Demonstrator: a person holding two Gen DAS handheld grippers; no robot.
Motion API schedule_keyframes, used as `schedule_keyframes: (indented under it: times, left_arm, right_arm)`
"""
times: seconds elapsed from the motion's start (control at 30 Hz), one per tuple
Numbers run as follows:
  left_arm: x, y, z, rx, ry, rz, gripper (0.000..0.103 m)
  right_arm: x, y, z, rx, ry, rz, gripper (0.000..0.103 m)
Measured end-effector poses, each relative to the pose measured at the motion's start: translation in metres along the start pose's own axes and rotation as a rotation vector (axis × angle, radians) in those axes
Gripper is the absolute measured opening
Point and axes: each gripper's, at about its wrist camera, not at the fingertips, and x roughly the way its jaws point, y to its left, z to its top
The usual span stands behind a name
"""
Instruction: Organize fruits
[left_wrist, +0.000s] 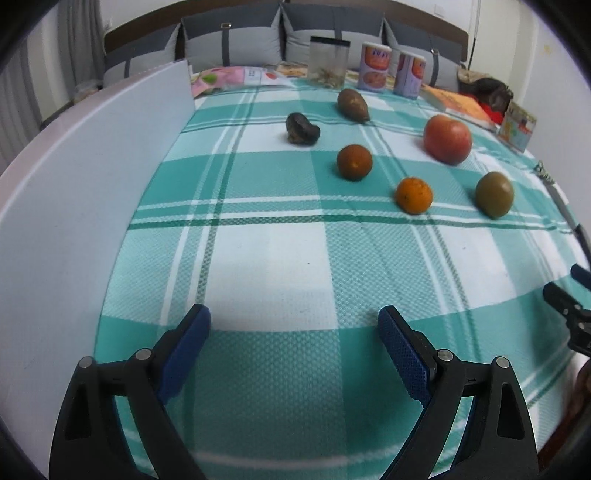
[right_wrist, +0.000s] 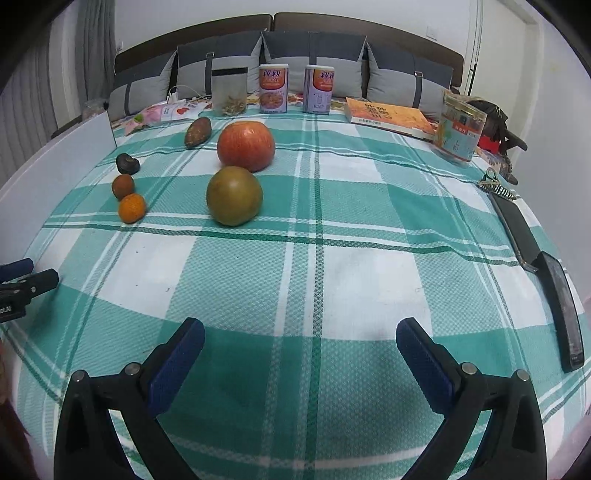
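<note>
Right wrist view: right claw (right_wrist: 300, 354) and left claw (left_wrist: 294, 339) both spread wide, empty. Fruits loose on checked tabletop (right_wrist: 369, 280): apple (right_wrist: 245, 146), green-brown fruit (right_wrist: 234, 195), tangerine (right_wrist: 131, 208). Risk: round fruit rolls when nudged; off-centre pinch squirts it away.

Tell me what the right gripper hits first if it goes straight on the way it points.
Most likely the checked tablecloth: the open right gripper tilts down at bare cloth. The greenish fruit lies further on, slightly left of its line.
</note>
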Motion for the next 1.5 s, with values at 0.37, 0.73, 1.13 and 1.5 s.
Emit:
schedule_keyframes:
  times: [0.37,0.73,1.13,1.5]
  left_arm:
    - [0.004,-0.003,-0.001,0.003,-0.007,0.022,0.101]
    - [0.004,-0.004,-0.001,0.003,-0.007,0.021,0.101]
    - [0.004,-0.004,-0.001,0.002,-0.007,0.023,0.101]
    - [0.004,-0.004,-0.001,0.002,-0.008,0.023,0.101]
  right_arm:
    - [0.021,-0.001,-0.003,0.033,0.082,0.03,0.103]
    - [0.02,0.001,-0.004,0.032,0.083,0.036,0.103]
    - [0.021,0.0,-0.004,0.031,0.083,0.036,0.103]
    - [0.02,0.0,-0.003,0.032,0.082,0.036,0.103]
